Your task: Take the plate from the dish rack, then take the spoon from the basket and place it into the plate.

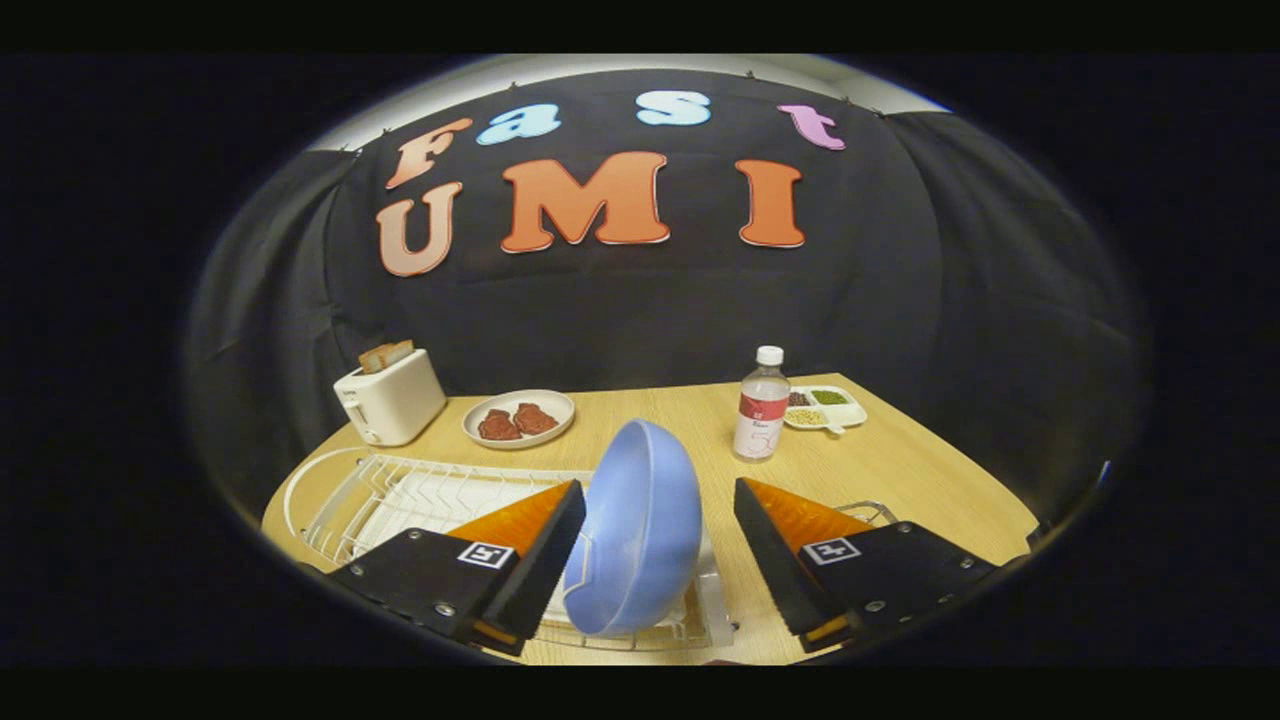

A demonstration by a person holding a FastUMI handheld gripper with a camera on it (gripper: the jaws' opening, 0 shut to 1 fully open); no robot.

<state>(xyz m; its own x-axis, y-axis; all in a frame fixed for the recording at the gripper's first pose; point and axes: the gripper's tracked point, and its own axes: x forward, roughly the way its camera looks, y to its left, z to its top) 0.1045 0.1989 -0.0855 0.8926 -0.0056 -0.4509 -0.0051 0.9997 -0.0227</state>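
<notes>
Between the wide-open tongs (660, 545), the blue plate (640, 530) stands on edge in the dish rack (400, 495).

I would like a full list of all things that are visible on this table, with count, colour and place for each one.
plate: one, light blue, standing on edge in the dish rack, between the gripper's fingers
dish rack: one, white wire, on the near part of the table, under the fingers
toaster: one, white, beyond the rack beside the wall, with bread in its slot
dish of meat: one, white with two reddish-brown pieces, next to the toaster
bottle: one, clear with white cap, beyond the plate
divided tray: one, white, holding beans or grains, just behind the bottle
table: one, light wood
gripper: one, open, a finger on each side of the plate, not pressing it
</notes>
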